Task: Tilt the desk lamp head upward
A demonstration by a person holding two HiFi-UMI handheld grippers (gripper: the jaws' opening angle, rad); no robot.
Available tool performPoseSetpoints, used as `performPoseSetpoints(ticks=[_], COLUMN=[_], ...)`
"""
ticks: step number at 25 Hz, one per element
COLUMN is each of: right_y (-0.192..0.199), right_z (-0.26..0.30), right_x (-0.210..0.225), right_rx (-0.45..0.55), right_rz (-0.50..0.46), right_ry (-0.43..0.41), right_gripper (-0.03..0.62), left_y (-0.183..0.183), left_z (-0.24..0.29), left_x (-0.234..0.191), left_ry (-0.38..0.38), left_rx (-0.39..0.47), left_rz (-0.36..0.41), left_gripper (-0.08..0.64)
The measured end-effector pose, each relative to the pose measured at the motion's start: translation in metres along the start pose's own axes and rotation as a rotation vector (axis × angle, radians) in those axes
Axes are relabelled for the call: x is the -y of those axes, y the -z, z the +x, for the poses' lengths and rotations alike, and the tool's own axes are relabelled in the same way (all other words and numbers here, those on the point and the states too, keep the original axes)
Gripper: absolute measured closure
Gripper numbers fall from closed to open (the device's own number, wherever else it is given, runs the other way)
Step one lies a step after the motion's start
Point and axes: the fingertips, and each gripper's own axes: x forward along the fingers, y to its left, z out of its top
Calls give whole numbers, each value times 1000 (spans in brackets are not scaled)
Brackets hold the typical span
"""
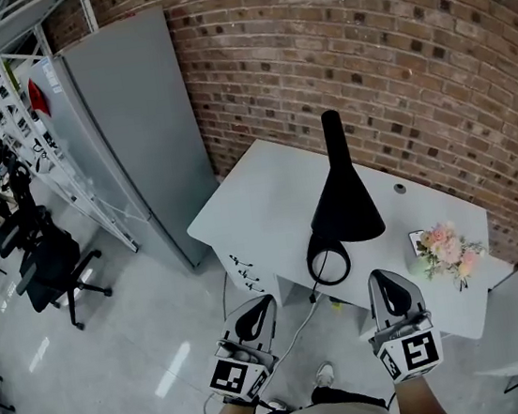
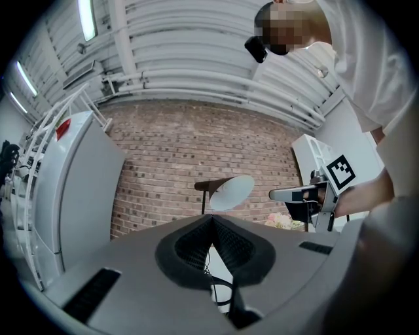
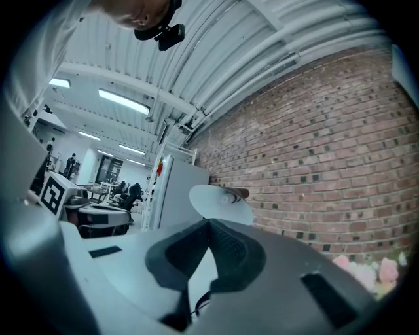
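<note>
One black cone-shaded desk lamp (image 1: 342, 202) stands on the white desk (image 1: 258, 201), one pink flower bunch (image 1: 446, 248) at its 3 o'clock, and at 6 o'clock the left gripper (image 1: 252, 320) and right gripper (image 1: 391, 294) hover, each with jaws pressed together on nothing.

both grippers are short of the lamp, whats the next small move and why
Probably open the right gripper and ease it forward to the lamp head: both it and the left gripper are shut, empty and held back from the lamp.
</note>
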Motion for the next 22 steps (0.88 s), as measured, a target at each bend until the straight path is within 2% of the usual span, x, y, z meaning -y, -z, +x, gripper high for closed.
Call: performPoseSetpoints(ticks=[12,22], right_y=[10,12], right_z=[5,7], right_x=[16,12], right_rx=[-18,-25], right_rz=[13,8], right_ry=[2,-1], right_gripper=[577,577], left_y=[6,10], left_z=[23,25], left_x=[8,5], left_ry=[38,37], left_rx=[-18,-14], left_rz=[2,-9], left_gripper=[557,557])
